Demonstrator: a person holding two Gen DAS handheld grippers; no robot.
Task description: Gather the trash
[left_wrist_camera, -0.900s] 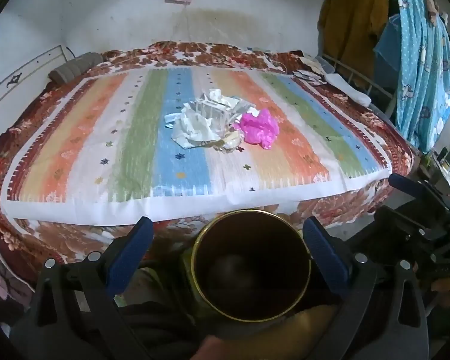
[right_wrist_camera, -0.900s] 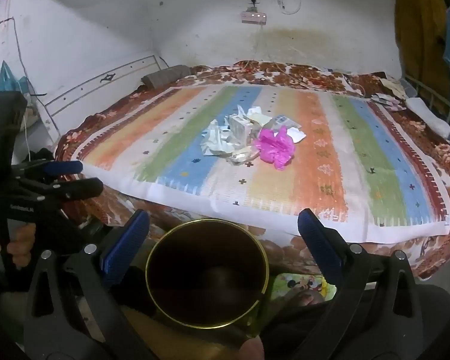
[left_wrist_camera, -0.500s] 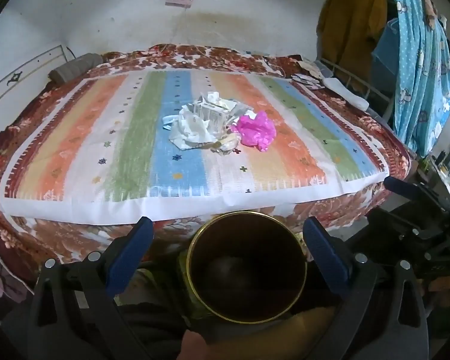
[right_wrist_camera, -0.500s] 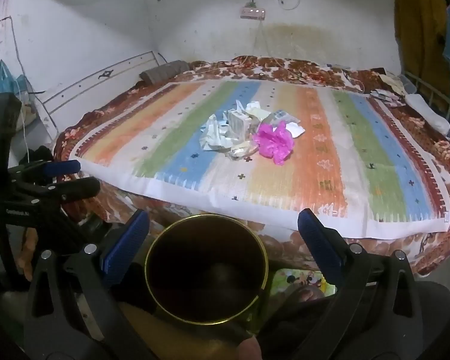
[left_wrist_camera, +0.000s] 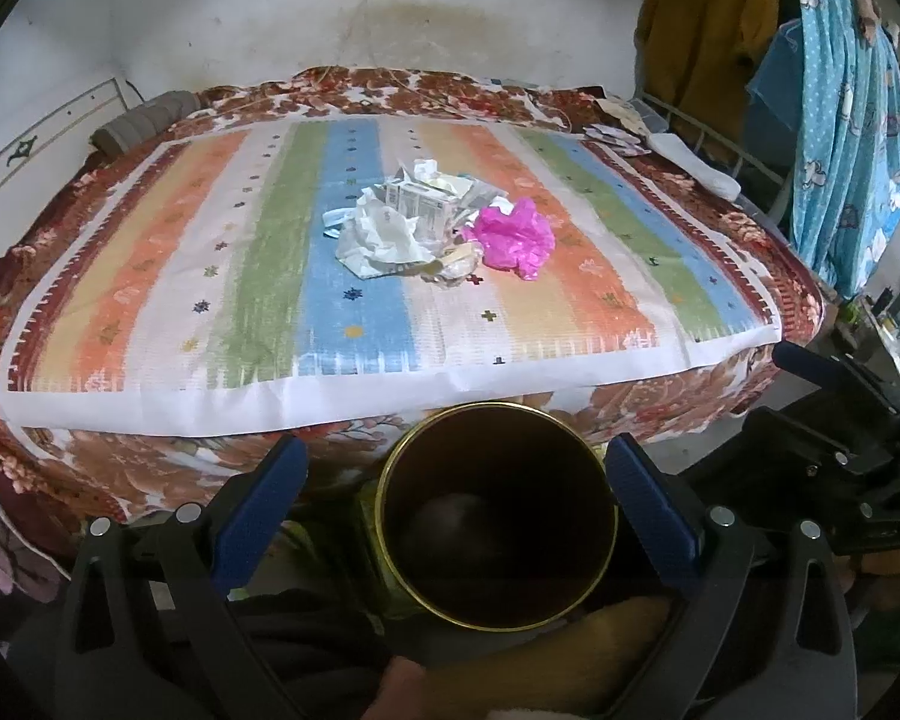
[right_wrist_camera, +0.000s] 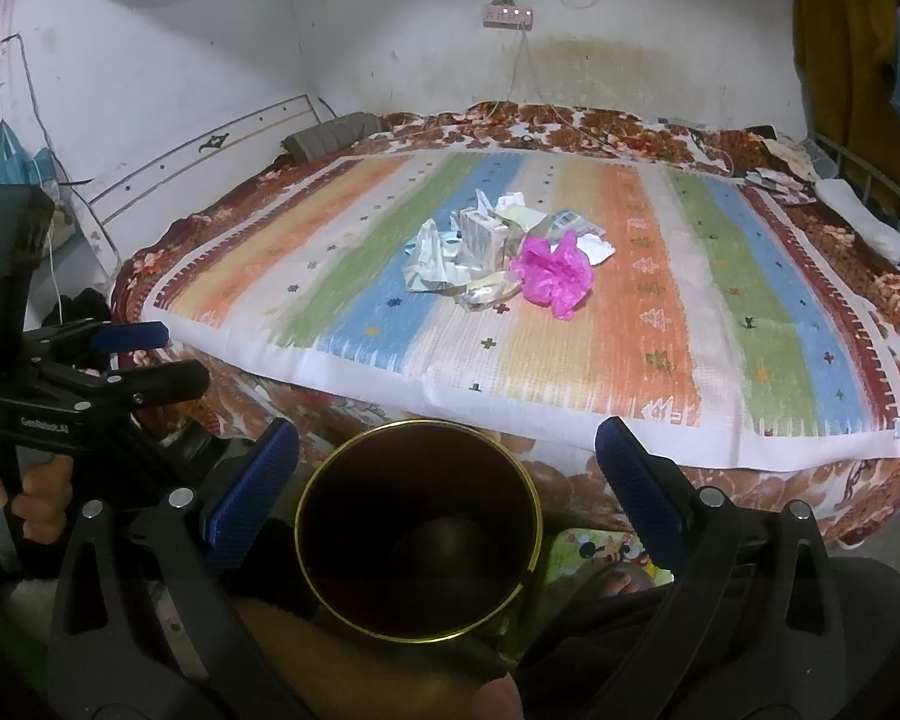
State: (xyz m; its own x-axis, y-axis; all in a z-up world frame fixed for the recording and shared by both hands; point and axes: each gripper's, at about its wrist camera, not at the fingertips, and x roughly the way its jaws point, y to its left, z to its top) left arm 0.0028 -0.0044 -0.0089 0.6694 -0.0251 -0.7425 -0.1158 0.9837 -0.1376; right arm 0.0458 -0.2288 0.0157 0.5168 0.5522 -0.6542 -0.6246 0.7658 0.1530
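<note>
The bed (left_wrist_camera: 120, 468) fills most of what I see, spread with a striped cloth (left_wrist_camera: 210, 276) over a floral blanket. Below its near edge stands a dark bin (left_wrist_camera: 498, 528) with a gold rim, empty as far as I can tell in the gloom. In the middle of the cloth, well away from me, lies the trash: a heap of crumpled white paper and small cartons (left_wrist_camera: 402, 222), with a pink plastic wad (left_wrist_camera: 513, 237) touching its right side.

I hold my left tongs (left_wrist_camera: 453, 492) and my right tongs (right_wrist_camera: 447, 474) over the bin, both angled down and spread as wide as they go, with nothing between the blue pads. Seen from the right wrist, the left tongs sit beside me at the left edge.

I judge I am at the very start: nothing collected yet. The next move calls for a long reach over the bed edge to the heap, closing on one loose piece, likely the pink wad, which is light and will crush easily.
</note>
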